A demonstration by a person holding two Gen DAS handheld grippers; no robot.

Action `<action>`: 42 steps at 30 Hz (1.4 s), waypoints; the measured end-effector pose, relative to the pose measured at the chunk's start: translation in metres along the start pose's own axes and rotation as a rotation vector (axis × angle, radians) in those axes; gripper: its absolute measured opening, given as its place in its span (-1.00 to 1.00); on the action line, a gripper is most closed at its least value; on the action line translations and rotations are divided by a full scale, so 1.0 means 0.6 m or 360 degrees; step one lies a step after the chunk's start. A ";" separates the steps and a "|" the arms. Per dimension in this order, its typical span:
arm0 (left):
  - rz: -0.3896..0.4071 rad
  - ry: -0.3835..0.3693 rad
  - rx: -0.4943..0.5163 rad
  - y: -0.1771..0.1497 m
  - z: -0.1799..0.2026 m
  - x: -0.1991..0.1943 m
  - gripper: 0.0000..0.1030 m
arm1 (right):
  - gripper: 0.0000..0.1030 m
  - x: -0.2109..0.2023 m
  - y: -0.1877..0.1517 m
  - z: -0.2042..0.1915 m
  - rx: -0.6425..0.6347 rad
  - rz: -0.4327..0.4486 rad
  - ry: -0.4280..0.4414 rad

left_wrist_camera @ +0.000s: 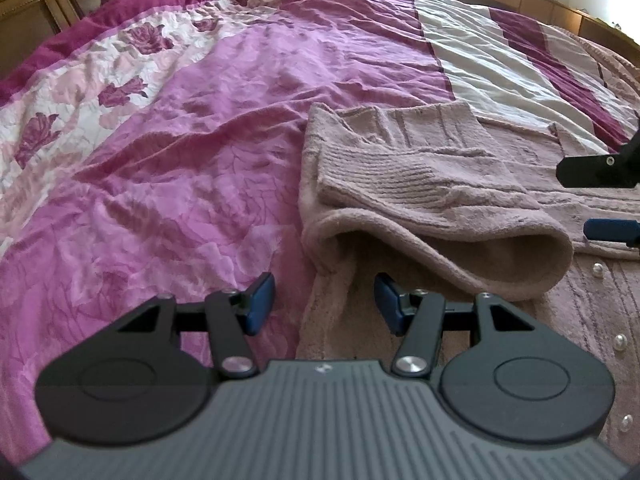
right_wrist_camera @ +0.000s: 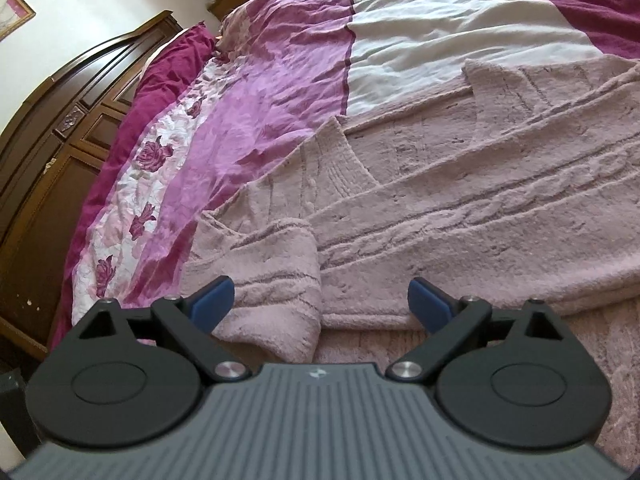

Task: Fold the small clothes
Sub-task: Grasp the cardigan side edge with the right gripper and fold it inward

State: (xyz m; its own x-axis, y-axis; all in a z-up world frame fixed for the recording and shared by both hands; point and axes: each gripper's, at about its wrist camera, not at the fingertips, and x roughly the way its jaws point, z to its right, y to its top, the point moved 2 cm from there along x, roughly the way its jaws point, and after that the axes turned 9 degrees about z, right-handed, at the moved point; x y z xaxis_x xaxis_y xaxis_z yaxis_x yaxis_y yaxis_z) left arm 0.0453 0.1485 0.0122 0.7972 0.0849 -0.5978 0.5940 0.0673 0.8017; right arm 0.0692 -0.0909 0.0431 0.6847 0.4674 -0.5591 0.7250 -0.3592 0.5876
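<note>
A pale pink knitted cardigan (left_wrist_camera: 420, 184) with pearl buttons (left_wrist_camera: 619, 343) lies on the bed, one sleeve folded across its body, the open cuff (left_wrist_camera: 460, 248) facing me. My left gripper (left_wrist_camera: 324, 300) is open and empty, just above the cardigan's left edge, below the cuff. My right gripper (right_wrist_camera: 320, 304) is open and empty, low over the cardigan (right_wrist_camera: 460, 208), with the folded sleeve end (right_wrist_camera: 276, 292) between its fingers but not pinched. The right gripper's fingers (left_wrist_camera: 608, 229) also show at the right edge of the left wrist view.
The bed is covered by a pink, purple and white floral bedspread (left_wrist_camera: 180, 152) with wrinkles. A dark wooden headboard (right_wrist_camera: 52, 136) stands at the left in the right wrist view. Wooden cabinets (left_wrist_camera: 48, 4) run along the far side.
</note>
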 end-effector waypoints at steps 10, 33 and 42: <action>0.0014 0.0029 -0.0051 0.006 -0.014 0.007 0.10 | 0.83 0.025 0.012 -0.007 0.0062 -0.0041 0.0041; 0.0039 0.0052 -0.0028 0.001 -0.014 0.017 0.10 | 0.47 0.080 0.004 -0.039 0.0088 -0.0253 0.0162; 0.0077 0.0095 -0.0045 0.001 -0.018 0.023 0.16 | -0.76 0.073 0.027 -0.072 -0.0078 -0.0162 0.0209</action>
State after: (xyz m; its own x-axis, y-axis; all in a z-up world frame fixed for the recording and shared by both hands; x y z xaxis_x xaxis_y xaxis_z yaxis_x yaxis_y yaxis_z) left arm 0.0552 0.1604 0.0044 0.8166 0.1478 -0.5580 0.5508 0.0896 0.8298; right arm 0.1077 -0.0413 0.0538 0.5900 0.6022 -0.5379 0.7836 -0.2664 0.5612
